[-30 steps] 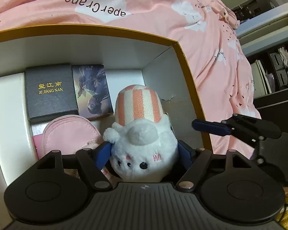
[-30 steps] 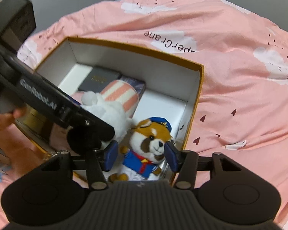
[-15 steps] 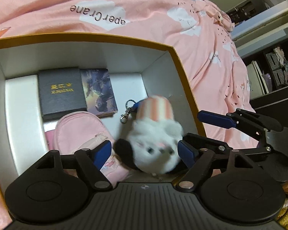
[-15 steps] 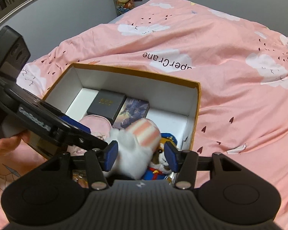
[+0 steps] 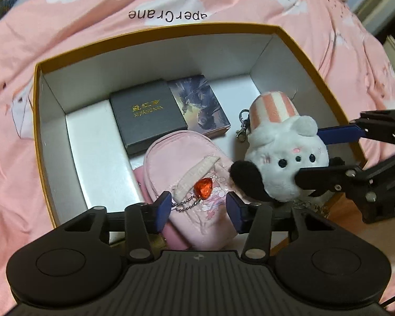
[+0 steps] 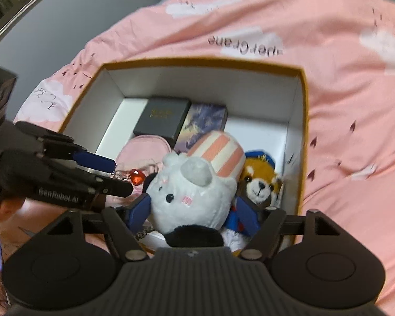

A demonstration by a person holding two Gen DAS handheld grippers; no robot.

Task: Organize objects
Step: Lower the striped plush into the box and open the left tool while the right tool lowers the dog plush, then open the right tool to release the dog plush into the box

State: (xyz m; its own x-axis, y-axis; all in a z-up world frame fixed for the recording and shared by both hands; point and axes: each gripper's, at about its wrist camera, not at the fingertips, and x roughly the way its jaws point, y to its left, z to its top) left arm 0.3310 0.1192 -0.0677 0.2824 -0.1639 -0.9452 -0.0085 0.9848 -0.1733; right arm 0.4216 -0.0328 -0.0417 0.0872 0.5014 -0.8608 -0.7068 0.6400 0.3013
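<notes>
Left wrist view: the white plush (image 5: 284, 163), a second ago clamped by the left gripper (image 5: 198, 208), is now held in the right gripper (image 5: 326, 155), above the box (image 5: 171, 30) on the bed; handover judged complete. Left jaws stand released, empty, over the pink pouch (image 5: 194, 181)

Right wrist view: right gripper (image 6: 194, 213) jaws clenched on the plush (image 6: 194, 187), with the sailor plush (image 6: 260, 181) beside it in the box (image 6: 202, 62)
</notes>
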